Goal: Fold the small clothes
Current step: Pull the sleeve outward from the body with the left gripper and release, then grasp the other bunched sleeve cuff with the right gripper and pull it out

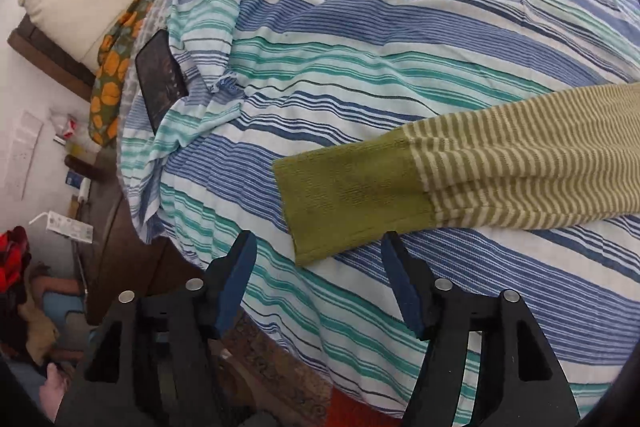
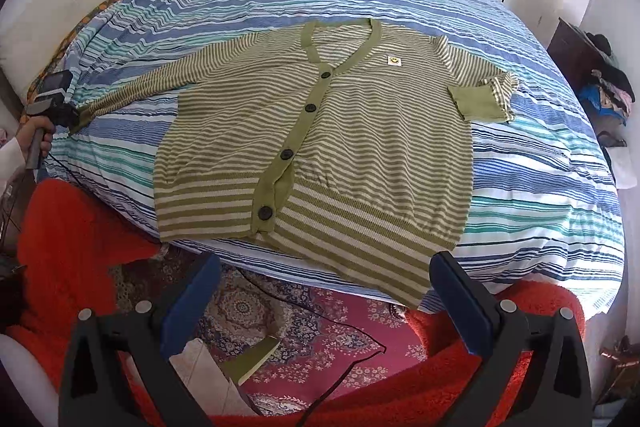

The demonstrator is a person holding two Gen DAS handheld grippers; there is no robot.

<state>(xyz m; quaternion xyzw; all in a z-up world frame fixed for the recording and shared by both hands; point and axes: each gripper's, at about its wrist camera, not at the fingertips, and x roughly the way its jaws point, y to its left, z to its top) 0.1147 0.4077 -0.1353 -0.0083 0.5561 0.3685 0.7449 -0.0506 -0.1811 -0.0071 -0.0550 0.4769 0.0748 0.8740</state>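
The wide bed with its blue, teal and white striped cotton cover (image 2: 520, 163) serves as the folding surface, broad and flat enough that a garment can lie fully spread on it. On it, toward the near edge, lies the olive-green and cream striped knit cardigan (image 2: 360, 147), front up and buttoned, its hem hanging slightly over the mattress edge so it is within easy reach from where the person stands. Its long striped sleeve on the left (image 2: 132, 87) is stretched straight out sideways, which looks like preparation for folding it across the body, while the sleeve on the other side is already doubled back, its plain green cuff (image 2: 476, 105) lying on top of the shoulder area. The right gripper (image 2: 324, 303) hangs back over the patterned red rug (image 2: 320, 311) beside the bed, its blue-padded fingers spread wide with nothing between them, apparently waiting. The left gripper (image 1: 320, 283) hovers just short of the solid olive cuff of the outstretched sleeve (image 1: 348, 195), fingers parted and holding nothing, lined up on either side of the cuff's corner; I judge it is placed there to pinch that end and carry the sleeve inward.
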